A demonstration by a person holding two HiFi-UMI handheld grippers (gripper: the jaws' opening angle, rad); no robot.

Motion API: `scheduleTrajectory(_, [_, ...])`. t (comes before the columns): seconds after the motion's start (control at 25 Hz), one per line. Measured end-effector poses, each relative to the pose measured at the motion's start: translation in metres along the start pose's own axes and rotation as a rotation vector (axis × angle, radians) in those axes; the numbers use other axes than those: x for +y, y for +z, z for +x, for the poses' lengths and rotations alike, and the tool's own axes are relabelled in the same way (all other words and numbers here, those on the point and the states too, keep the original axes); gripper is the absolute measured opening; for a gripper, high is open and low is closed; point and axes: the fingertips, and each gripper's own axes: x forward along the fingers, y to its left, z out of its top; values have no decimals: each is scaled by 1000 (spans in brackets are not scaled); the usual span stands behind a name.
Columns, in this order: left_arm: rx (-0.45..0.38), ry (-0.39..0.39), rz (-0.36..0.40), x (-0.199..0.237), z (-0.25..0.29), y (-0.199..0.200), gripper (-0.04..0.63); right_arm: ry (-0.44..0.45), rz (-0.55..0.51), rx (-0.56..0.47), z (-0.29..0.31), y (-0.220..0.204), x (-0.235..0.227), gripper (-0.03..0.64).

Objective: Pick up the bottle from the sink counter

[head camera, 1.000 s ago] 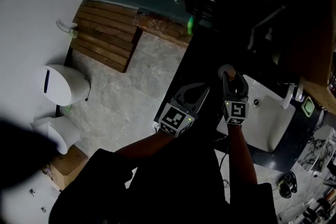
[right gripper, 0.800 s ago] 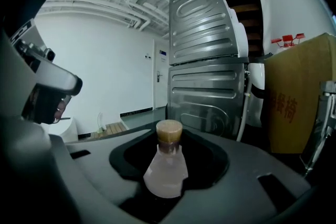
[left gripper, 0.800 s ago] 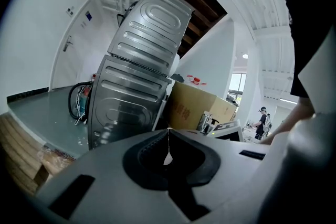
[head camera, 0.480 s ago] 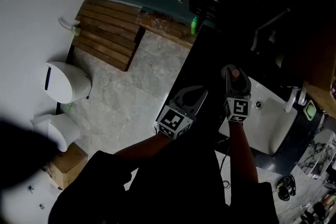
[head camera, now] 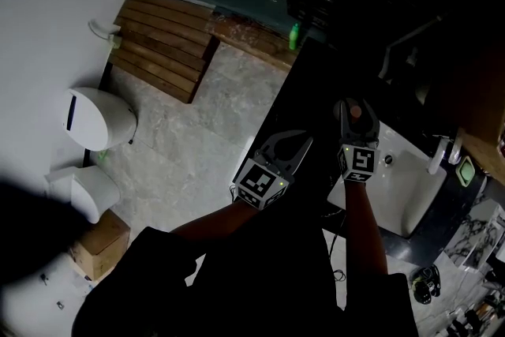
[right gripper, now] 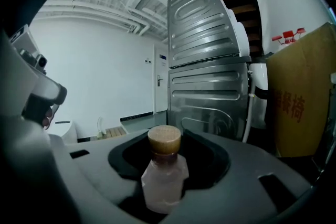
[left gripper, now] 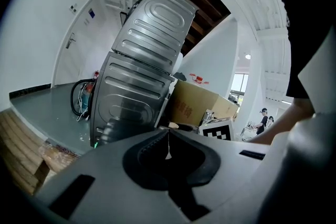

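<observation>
A small pale bottle (right gripper: pixel 164 176) with a brown cork-like cap stands upright between the jaws of my right gripper (right gripper: pixel 168 138), and its body is wedged against both of them. These jaws have just been opening a little, with the bottle still between them. In the head view the right gripper (head camera: pixel 353 108) hovers over the dark counter (head camera: pixel 304 102) beside the sink, the bottle's cap (head camera: pixel 355 111) showing at its tips. To its left, my left gripper (head camera: pixel 304 140) is shut and empty; its tips meet in the left gripper view (left gripper: pixel 168 131).
A white sink basin (head camera: pixel 406 189) with a faucet (head camera: pixel 436 154) lies right of the grippers. A green bottle (head camera: pixel 294 34) stands at the counter's far end. On the floor at left are a toilet (head camera: pixel 99 118) and a wooden mat (head camera: pixel 162 51). A metal washing machine (right gripper: pixel 210 60) and a cardboard box (left gripper: pixel 202 105) stand ahead.
My right gripper has drifted slightly across the counter towards the sink with the bottle between its jaws. The left gripper has kept its place.
</observation>
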Motion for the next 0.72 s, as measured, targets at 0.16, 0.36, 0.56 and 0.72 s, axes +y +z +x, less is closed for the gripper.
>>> scheduleTrajectory(0.16, [-1,3,-3,2,0,-1,15,-9,-18,13,0,-2,1,164])
scheduleTrajectory(0.36, [-4,8,-10,5,1,0,15,4,-51,4,9,2,4,173])
scheduleTrajectory(0.56, [-3,7,-16,6,3,-1,15,12,-57,-16,9,6,4,167])
scheduleTrajectory(0.72, [-14,9,-20,8,3,1,15,30,-26,-32,4,13,4,135])
